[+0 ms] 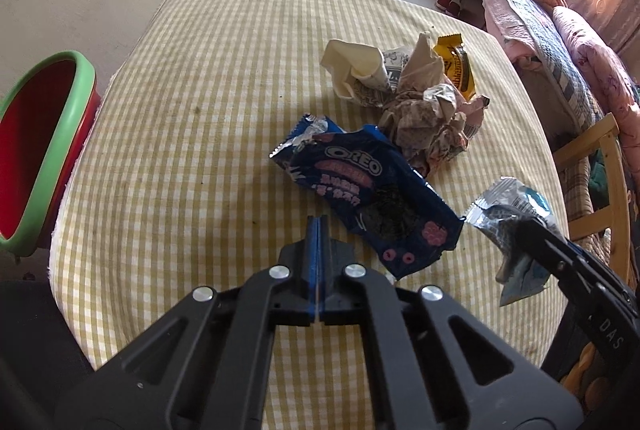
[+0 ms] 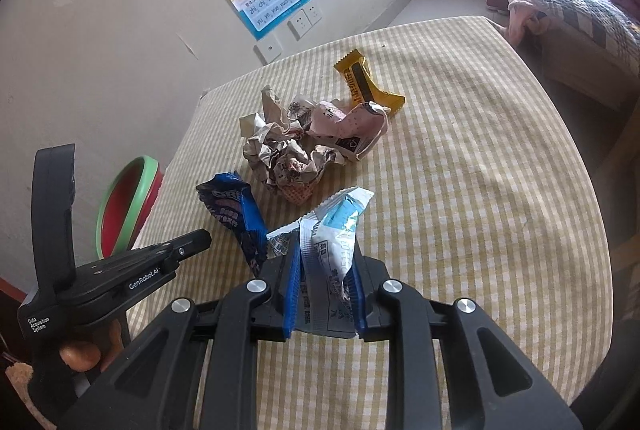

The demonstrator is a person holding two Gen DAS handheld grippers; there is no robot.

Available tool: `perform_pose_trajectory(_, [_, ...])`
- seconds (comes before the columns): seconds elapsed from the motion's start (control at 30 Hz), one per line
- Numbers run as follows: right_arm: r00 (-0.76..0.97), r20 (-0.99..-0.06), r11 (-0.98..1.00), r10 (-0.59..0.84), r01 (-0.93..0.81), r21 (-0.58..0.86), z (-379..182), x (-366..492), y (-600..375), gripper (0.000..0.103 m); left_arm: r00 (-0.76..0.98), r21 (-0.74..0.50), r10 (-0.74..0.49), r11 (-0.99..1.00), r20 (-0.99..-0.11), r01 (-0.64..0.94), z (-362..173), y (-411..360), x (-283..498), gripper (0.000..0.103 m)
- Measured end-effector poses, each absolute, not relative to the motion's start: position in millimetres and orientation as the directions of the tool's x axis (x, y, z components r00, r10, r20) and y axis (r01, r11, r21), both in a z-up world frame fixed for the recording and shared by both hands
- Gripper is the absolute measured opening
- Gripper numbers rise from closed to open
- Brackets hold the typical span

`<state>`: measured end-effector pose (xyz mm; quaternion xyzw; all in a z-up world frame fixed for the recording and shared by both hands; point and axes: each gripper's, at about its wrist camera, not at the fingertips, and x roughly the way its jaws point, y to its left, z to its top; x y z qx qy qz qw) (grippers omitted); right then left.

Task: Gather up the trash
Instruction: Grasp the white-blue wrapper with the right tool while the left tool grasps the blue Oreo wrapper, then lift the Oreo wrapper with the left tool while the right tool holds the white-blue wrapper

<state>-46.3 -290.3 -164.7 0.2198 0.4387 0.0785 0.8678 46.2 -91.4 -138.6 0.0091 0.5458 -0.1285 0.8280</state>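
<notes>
Nearest, the right tool (image 2: 326,270) is clenched on a silver-blue sachet (image 2: 336,230), held just above the counter (image 2: 480,190); the left tool (image 1: 316,230) is pressed closed on nothing, near the Oreo wrapper (image 1: 372,190). So the step in hand is probably carrying the sachet off. Beyond lie crumpled papers (image 2: 288,150) and a yellow wrapper (image 2: 366,82). Next, the sachet likely goes left to the red bin (image 1: 36,138) off the counter's edge.

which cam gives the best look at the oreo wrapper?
Left wrist. The Oreo wrapper lies flat just ahead of the shut left tongs, logo readable, nothing covering it. In the right wrist view the same wrapper shows edge-on at the left, with its logo only partly readable.
</notes>
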Motion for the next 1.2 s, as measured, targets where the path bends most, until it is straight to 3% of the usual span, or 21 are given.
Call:
perform_pose_trajectory(0.1, [0.609, -0.725, 0.892, 0.322, 0.061, 0.448, -165, -46, -288, 0.022, 0.377, -0.134, -0.205, 0.969, -0.903, 0.208, -138, -87, 44, 0.004])
perform_pose_trajectory(0.17, [0.612, -0.724, 0.892, 0.319, 0.064, 0.447, -165, -47, -290, 0.022, 0.384, -0.139, -0.208, 0.97, -0.9, 0.201, -136, -84, 42, 0.025])
perform_pose_trajectory(0.23, [0.614, -0.723, 0.891, 0.317, 0.069, 0.449, -165, -49, -291, 0.022, 0.401, -0.146, -0.214, 0.97, -0.891, 0.192, -132, -80, 38, 0.04])
perform_pose_trajectory(0.5, [0.617, -0.721, 0.886, 0.316, 0.079, 0.457, -168, -48, -294, 0.022, 0.4, -0.194, -0.255, 0.963, -0.88, 0.187, -132, -83, 44, 0.056])
perform_pose_trajectory(0.57, [0.616, -0.723, 0.886, 0.314, 0.085, 0.457, -169, -47, -296, 0.022, 0.392, -0.234, -0.289, 0.955, -0.873, 0.184, -131, -90, 49, 0.065])
perform_pose_trajectory(0.77, [0.627, -0.719, 0.886, 0.3, 0.098, 0.454, -168, -48, -300, 0.022, 0.373, -0.259, -0.314, 0.947, -0.873, 0.19, -135, -124, 65, 0.073])
perform_pose_trajectory(0.93, [0.633, -0.717, 0.884, 0.292, 0.107, 0.454, -168, -49, -304, 0.022, 0.308, -0.182, -0.238, 0.963, -0.921, 0.201, -161, -140, 71, 0.069])
perform_pose_trajectory(1.07, [0.637, -0.714, 0.88, 0.292, 0.113, 0.461, -168, -50, -307, 0.022, 0.329, -0.149, -0.219, 0.963, -0.919, 0.224, -161, -137, 65, 0.034])
perform_pose_trajectory(1.2, [0.638, -0.711, 0.88, 0.294, 0.11, 0.463, -168, -50, -306, 0.022, 0.339, -0.177, -0.239, 0.963, -0.91, 0.204, -153, -121, 62, 0.018])
